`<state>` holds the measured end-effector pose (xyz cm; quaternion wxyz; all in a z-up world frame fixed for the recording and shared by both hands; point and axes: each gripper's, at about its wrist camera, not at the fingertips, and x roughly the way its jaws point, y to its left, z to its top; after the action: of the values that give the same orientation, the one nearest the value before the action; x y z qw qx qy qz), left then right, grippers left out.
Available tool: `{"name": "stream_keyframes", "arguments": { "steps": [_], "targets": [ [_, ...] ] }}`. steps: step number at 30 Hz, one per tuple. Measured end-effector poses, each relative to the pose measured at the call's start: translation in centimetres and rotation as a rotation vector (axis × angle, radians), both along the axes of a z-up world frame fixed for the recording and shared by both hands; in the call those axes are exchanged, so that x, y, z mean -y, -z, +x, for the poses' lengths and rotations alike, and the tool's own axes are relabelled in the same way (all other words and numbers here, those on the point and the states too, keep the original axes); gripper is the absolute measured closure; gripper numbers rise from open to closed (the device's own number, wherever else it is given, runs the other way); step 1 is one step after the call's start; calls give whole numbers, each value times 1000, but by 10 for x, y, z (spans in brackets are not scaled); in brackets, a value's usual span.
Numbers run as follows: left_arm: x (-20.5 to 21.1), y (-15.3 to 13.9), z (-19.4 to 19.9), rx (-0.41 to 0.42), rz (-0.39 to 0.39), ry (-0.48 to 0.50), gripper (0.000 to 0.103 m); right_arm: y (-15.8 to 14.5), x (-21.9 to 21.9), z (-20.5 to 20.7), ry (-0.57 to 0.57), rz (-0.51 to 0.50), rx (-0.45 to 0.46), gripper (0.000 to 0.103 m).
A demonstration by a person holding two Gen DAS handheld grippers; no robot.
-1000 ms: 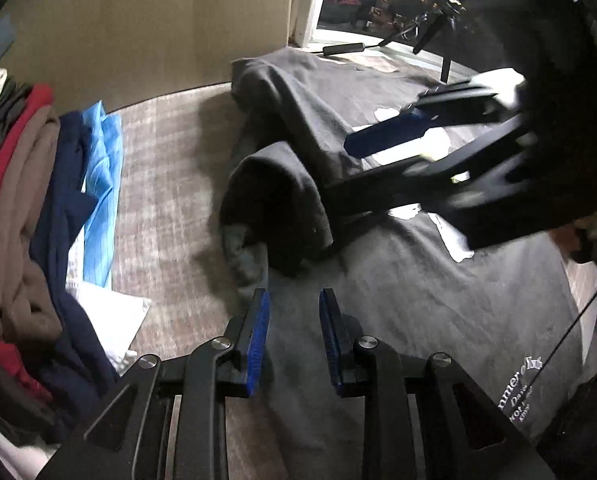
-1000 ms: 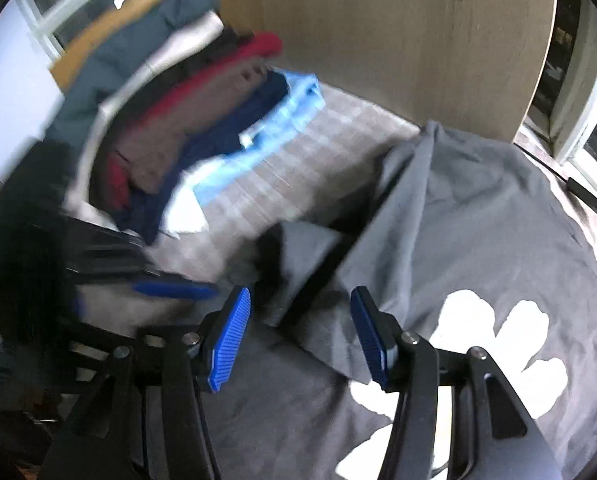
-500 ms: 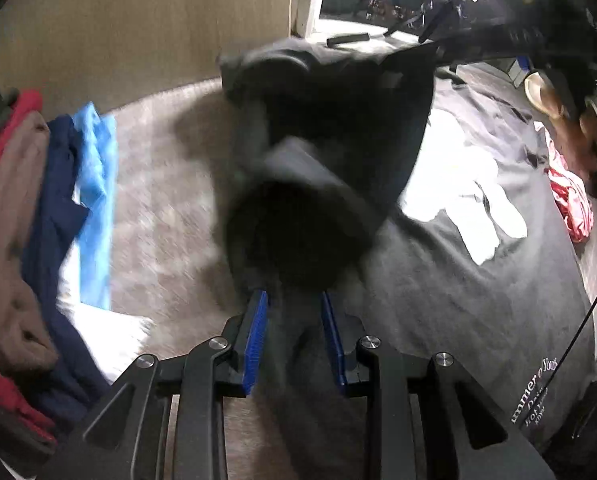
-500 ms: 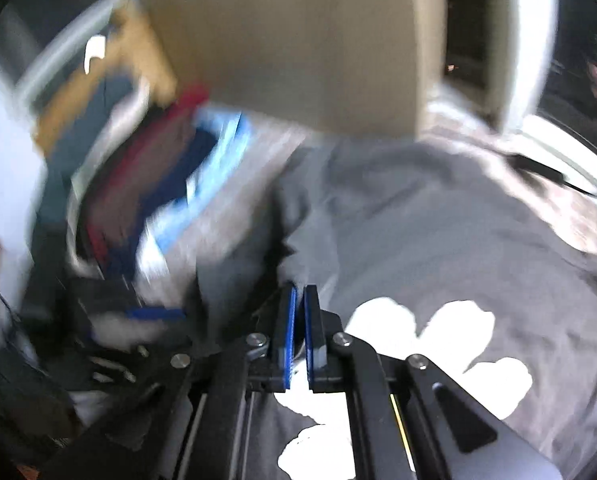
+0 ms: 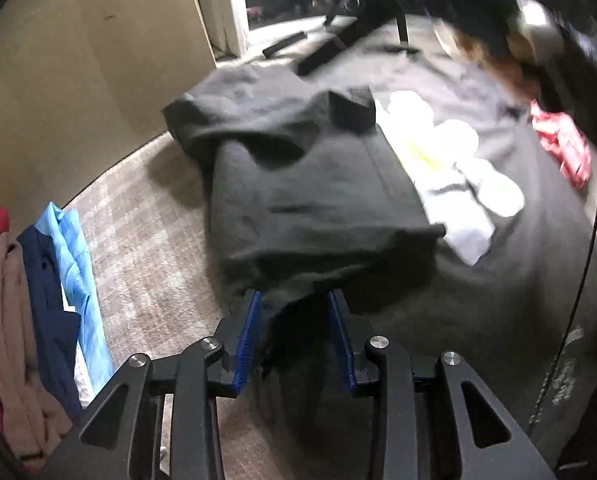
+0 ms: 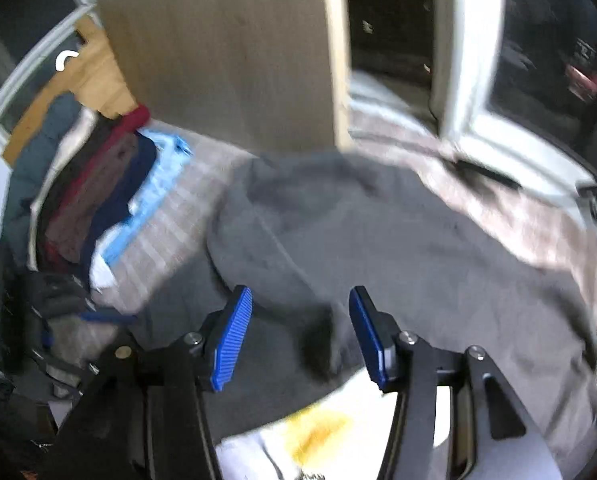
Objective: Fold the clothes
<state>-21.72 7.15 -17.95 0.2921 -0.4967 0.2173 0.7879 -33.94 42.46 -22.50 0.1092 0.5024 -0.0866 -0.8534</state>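
Observation:
A dark grey T-shirt (image 5: 310, 184) with a white print (image 5: 454, 168) lies on a plaid bed cover; its left side is folded over the middle. My left gripper (image 5: 294, 336) is open, its blue pads either side of the shirt's near folded edge, cloth between them. My right gripper (image 6: 298, 336) is open just above the same shirt (image 6: 378, 240), over the fold, with the white and yellow print (image 6: 318, 436) below it. The right gripper is not clearly seen in the left wrist view.
A stack of folded clothes (image 5: 30, 320), red, brown, navy and light blue, lies at the left; it also shows in the right wrist view (image 6: 110, 200). A wooden panel (image 5: 78, 80) and window (image 6: 478, 120) stand behind. A red cloth (image 5: 562, 144) lies at right.
The right gripper closed on the shirt's side, carried it across over the middle, and has now opened and let go. The left gripper has opened wider around the near edge.

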Motion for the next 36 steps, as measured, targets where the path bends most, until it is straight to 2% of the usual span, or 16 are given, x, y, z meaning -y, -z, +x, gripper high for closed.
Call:
{"name": "stream_keyframes", "arguments": {
  "steps": [5,7,9,11,14,16,18,20,21,22,23,24,27,33,36],
  "targets": [
    [1,3,-4,-20,10,-12,71,9,20,-50,-91,-73,20,53],
    [5,3,-5,-26,23,-20,80,24,26,-73,-112,-137,71,57],
    [14,1,-3,-33,51,-53,94,36,33,-87,-130,-146,122,99],
    [26,-1,-2,-31,88,-95,95,39,38,-92,-151,-146,131,99],
    [46,-4,-5,-11,142,-164,98,31,41,-100,-146,-134,80,99],
    [53,-7,-2,-6,161,-182,98,28,36,-108,-120,-161,60,99],
    [53,-8,-1,-18,160,-167,98,34,39,-116,-114,-126,76,97],
    [49,-9,1,-36,146,-149,93,40,41,-123,-115,-115,90,94],
    [44,-8,2,-50,129,-139,81,42,41,-125,-119,-126,95,94],
    [40,-7,1,-63,114,-129,74,42,42,-125,-121,-133,97,94],
    [39,-5,-1,-64,112,-131,74,43,42,-126,-123,-139,98,94],
    [39,-4,-3,-59,117,-138,74,43,42,-126,-125,-145,100,94],
    [41,2,-10,-43,133,-162,100,40,41,-126,-122,-144,91,94],
    [67,-2,-11,-32,161,-260,100,16,25,-125,-79,-72,19,94],
    [67,-3,-10,-22,181,-245,100,12,20,-122,-84,-92,26,91]
  ]
}}
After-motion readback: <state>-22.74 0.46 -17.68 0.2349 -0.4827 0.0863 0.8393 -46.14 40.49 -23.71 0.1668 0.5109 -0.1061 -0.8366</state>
